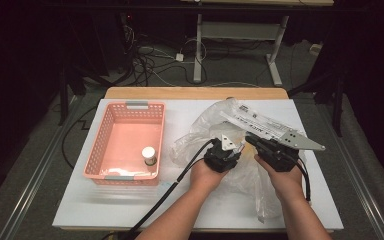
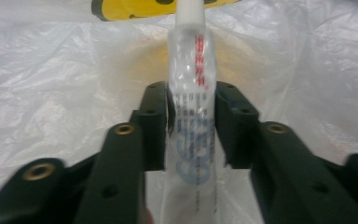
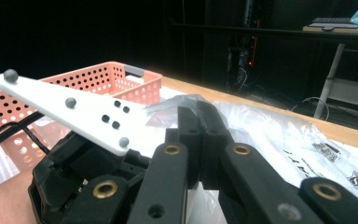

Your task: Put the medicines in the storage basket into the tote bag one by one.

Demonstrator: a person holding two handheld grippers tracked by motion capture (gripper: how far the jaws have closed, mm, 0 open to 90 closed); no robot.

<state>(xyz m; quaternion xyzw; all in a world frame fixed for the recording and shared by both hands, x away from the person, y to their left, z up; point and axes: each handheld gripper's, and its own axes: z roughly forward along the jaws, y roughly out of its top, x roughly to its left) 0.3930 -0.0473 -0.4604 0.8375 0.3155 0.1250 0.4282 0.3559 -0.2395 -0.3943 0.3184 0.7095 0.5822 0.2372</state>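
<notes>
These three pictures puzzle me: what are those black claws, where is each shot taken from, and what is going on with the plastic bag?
No robot here: a person holds a two-jaw gripper in each hand. The high view looks down on the table; the other two come from cameras riding on the grippers, looking along their black jaws. On the table stand a pink basket with a small bottle inside, and a crumpled clear bag. The right gripper is shut, pinching the bag's edge and lifting it. The left gripper has a white tube between its jaws, seemingly inside the bag; whether the pads press on it is hard to tell.
</notes>
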